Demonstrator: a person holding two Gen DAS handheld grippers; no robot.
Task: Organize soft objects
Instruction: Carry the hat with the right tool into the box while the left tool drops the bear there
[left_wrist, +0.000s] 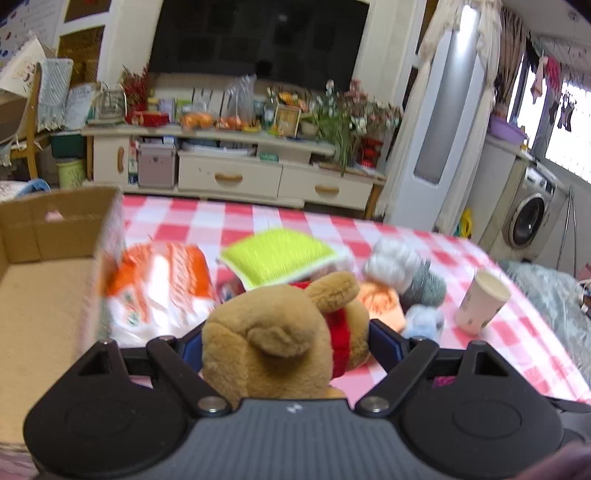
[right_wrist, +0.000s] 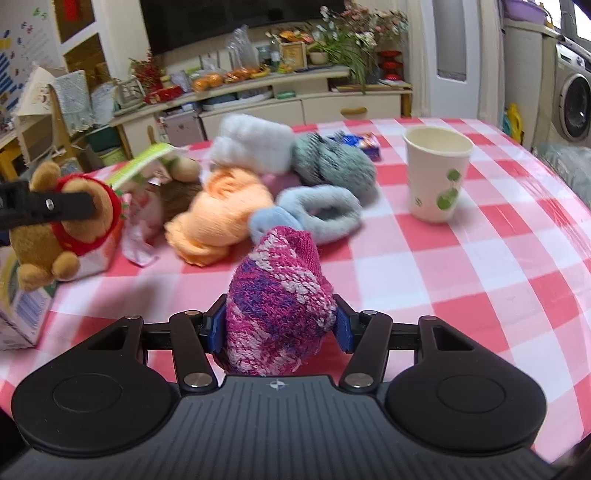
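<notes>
Left jaws: the left gripper (left_wrist: 286, 343) has its blue pads pressed into both sides of a brown teddy bear (left_wrist: 284, 332) in a red top; the right wrist view shows the bear (right_wrist: 59, 225) hanging clear of the surface, so it is pinched and carried.
Right jaws: the right gripper (right_wrist: 280, 328) is clamped on a pink and purple knitted sock bundle (right_wrist: 277, 299), both pads sunk into the wool, low over the near part of the surface.
Box: a cardboard box (left_wrist: 40, 236) stands open at the left edge of the surface, just left of the bear; the floor of it that shows is bare, so I judge nothing has gone in yet.
Waiting pile: in the middle of the surface lie an orange yarn ball (right_wrist: 218, 218), a pale blue fluffy slipper (right_wrist: 314, 214), a grey-green yarn ball (right_wrist: 332, 166) and a white fluffy bundle (right_wrist: 251, 142), touching one another.
Beside the box: an orange and white packet (left_wrist: 159, 291) lies against the box wall, a green sponge (left_wrist: 277, 254) just beyond it.
Not for sorting, I'd guess: a paper cup (right_wrist: 436, 173) stands upright toward the right edge, apart from the pile.
Surface: red and white checked cloth (right_wrist: 461, 277).
Progress: early; two items lifted, none stowed, the pile untouched.
Left to do: drop both into the box, presumably, then fetch the rest.
</notes>
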